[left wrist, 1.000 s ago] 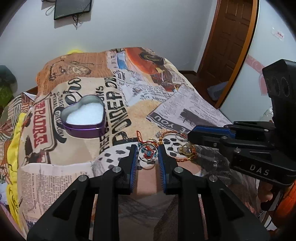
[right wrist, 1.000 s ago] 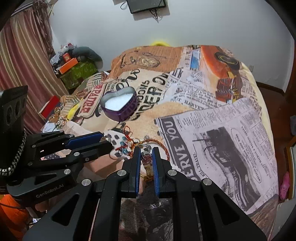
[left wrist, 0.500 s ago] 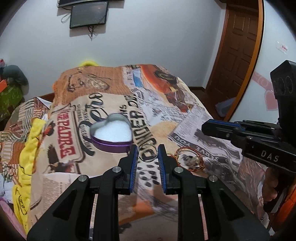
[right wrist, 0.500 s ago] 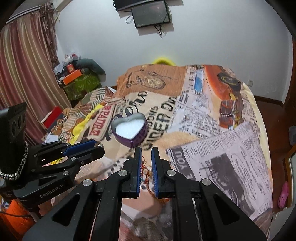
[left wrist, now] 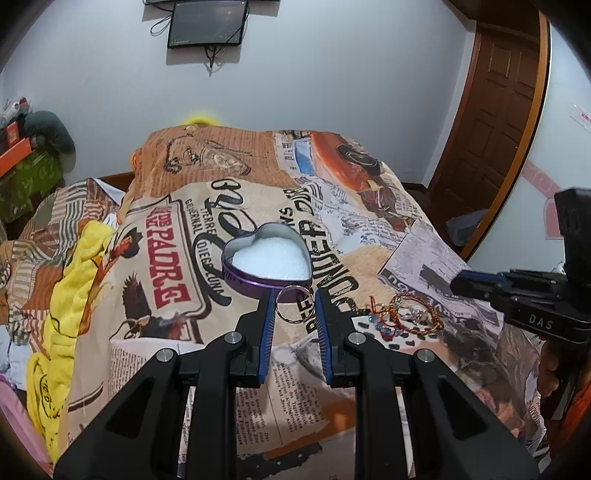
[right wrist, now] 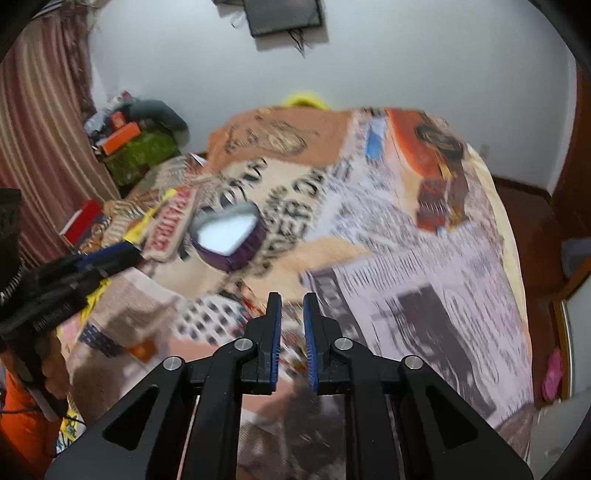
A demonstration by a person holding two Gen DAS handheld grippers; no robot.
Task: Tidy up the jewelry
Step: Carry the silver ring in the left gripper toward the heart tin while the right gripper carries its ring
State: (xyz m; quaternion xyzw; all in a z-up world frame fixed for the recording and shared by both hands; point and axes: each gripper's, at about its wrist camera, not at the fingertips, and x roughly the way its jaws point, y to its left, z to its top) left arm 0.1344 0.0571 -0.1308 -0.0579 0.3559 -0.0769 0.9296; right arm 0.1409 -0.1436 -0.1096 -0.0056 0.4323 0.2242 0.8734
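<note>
One thin silver ring [left wrist: 294, 305] pinched edgewise in left tool [left wrist: 294, 308], short of purple heart-shaped tin [left wrist: 266, 256]; slip risk. Right tool [right wrist: 292, 314] slightly parted, empty.

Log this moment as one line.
left gripper: shut on ring | right gripper: open, empty | heart tin: open | next: likely ring into tin

Shiny metal ring [left wrist: 294, 305], glossy purple tin [left wrist: 266, 259], matt printed cloth [left wrist: 173, 295]

A newsprint-patterned bedspread [left wrist: 258, 206] fills mid-frame; a wall screen [left wrist: 207, 23] hangs at top, a wooden door [left wrist: 495, 122] upper right, and possibly striped curtains [right wrist: 40, 147] at left.
</note>
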